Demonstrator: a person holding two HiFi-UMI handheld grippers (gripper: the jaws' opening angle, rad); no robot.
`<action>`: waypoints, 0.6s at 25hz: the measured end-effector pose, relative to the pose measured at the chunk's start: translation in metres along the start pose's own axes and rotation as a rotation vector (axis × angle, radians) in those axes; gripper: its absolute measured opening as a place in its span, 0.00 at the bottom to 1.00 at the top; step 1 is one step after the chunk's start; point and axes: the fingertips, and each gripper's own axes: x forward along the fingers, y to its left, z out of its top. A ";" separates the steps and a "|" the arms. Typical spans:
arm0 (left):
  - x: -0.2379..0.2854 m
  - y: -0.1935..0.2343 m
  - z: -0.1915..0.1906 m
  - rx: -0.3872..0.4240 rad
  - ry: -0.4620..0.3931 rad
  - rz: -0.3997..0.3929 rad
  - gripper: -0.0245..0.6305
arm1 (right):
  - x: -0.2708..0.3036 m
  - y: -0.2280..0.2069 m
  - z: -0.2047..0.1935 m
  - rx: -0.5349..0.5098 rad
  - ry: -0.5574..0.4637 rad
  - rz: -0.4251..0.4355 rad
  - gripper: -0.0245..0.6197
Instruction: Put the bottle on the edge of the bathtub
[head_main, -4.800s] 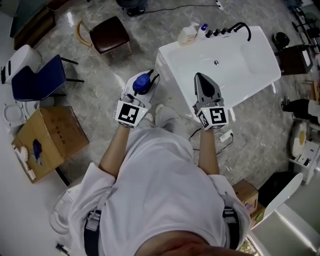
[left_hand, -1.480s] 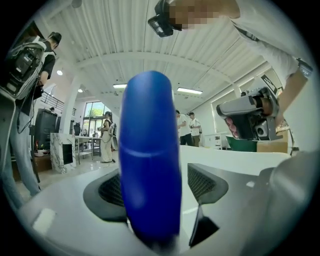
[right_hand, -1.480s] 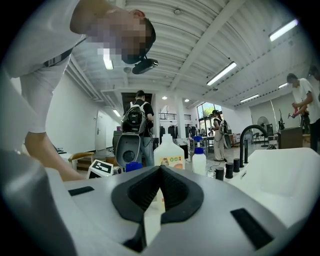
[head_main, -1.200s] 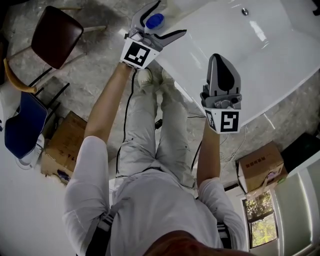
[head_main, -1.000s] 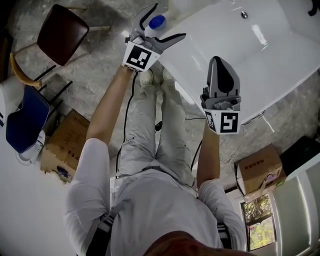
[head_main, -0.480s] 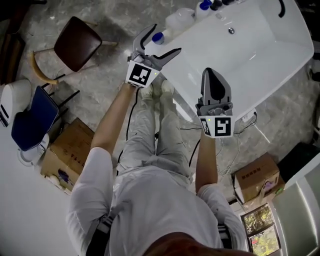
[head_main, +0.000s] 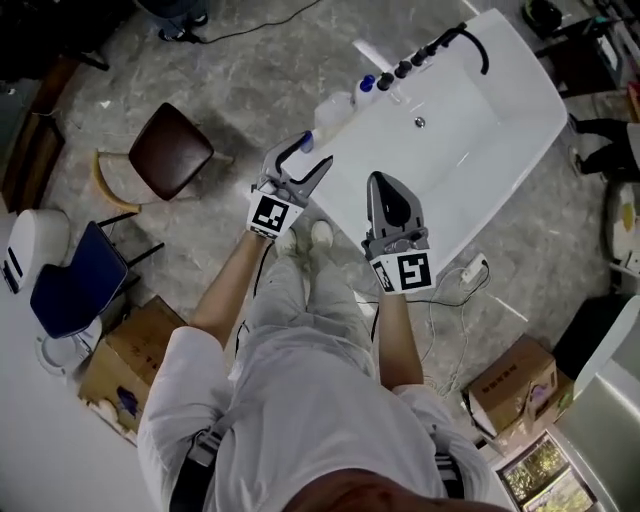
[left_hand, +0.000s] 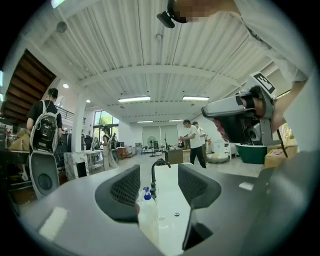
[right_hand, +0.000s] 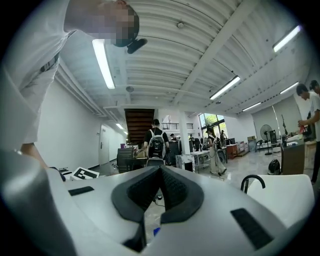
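Bottle: the blue-capped bottle stands upright on the near corner of the bathtub rim. It is where the task wants it.
Left gripper: the left gripper points at the bottle, which shows through the gap. Its jaws are apart and closing, and the pads do not press on the bottle. From the head view the bottle seems to sit just past the tips rather than between them.
Why so: I judge that the bottle bears on the rim alone, so the placing looks done and the gripper has no reason to hold it.
Right gripper: the right gripper has its jaws pressed together on nothing. It hangs over the near side of the tub, apart from the bottle, and looks idle.
Bathtub contents: the basin is bare, with only the drain showing on its floor.
Far rim: a black faucet arches over the basin. A large pale jug and a small blue-capped bottle stand on the rim beside its knobs, well apart from the placed bottle.
Boxes: an open cardboard box on the floor at the left holds something blue that I cannot identify. A second box lies at the right, and I cannot make out what is in it.
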 end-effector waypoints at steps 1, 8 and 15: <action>-0.005 0.000 0.011 -0.005 -0.010 0.012 0.38 | 0.000 0.007 0.007 -0.001 -0.004 0.007 0.04; -0.039 -0.012 0.083 -0.064 -0.083 0.025 0.24 | -0.010 0.042 0.047 -0.049 -0.003 0.055 0.04; -0.059 -0.021 0.114 -0.046 -0.087 0.048 0.12 | -0.017 0.056 0.051 -0.078 0.023 0.076 0.04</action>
